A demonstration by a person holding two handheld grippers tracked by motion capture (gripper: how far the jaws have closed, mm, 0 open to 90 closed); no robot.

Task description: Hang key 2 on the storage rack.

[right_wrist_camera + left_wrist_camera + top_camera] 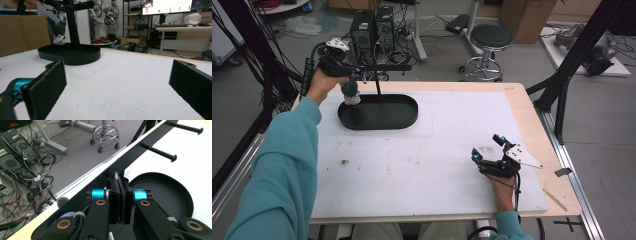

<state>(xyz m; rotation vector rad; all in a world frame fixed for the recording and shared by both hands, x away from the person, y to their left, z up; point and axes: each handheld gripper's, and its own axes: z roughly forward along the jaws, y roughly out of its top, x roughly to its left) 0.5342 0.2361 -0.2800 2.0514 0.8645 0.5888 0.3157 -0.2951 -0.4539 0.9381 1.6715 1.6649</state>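
Clamped left gripper [119, 201] on metal ring [116, 174] of plush keychain [350, 92] upper left beside stand crossbar [382, 67], likely for hooking; rested right gripper [488, 148] open lower right.

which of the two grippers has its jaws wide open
The right gripper, resting on the table's near right; its jaws gape with nothing between. The left gripper, up at the black stand, is pinched shut.

A wooden table [532, 120] carries a white mat [437, 150] bearing a black stand tray [382, 117].

small metal piece [116, 174] in left tool [120, 185] too small to tell
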